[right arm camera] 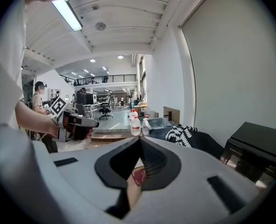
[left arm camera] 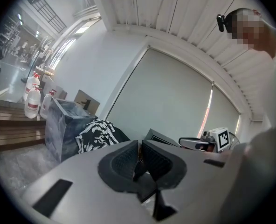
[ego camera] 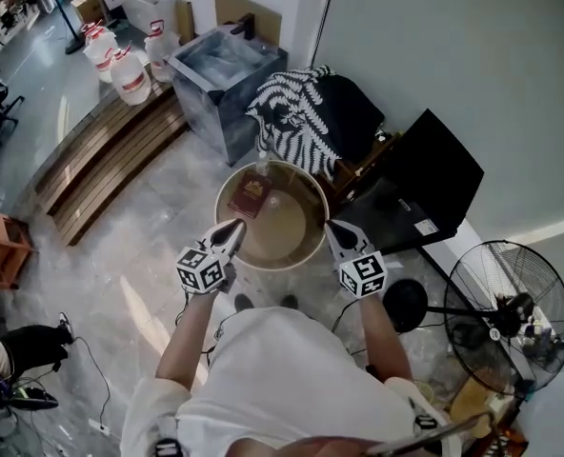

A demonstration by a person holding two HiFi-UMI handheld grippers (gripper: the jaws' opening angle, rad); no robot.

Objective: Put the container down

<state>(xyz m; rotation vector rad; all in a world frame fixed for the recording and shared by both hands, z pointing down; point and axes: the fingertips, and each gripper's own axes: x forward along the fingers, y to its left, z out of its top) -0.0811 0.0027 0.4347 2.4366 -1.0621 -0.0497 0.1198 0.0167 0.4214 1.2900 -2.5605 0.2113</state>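
- White-shirted person stands just behind the round tan container, which has a dark red packet inside.
- Pale marble floor spreads under the container. A grey bin and patterned cloth lie beyond it, wooden steps to its left, and a fan to its right.
- Left gripper and right gripper each pinch an opposite side of the container's rim, jaws closed tight on the thin wall.
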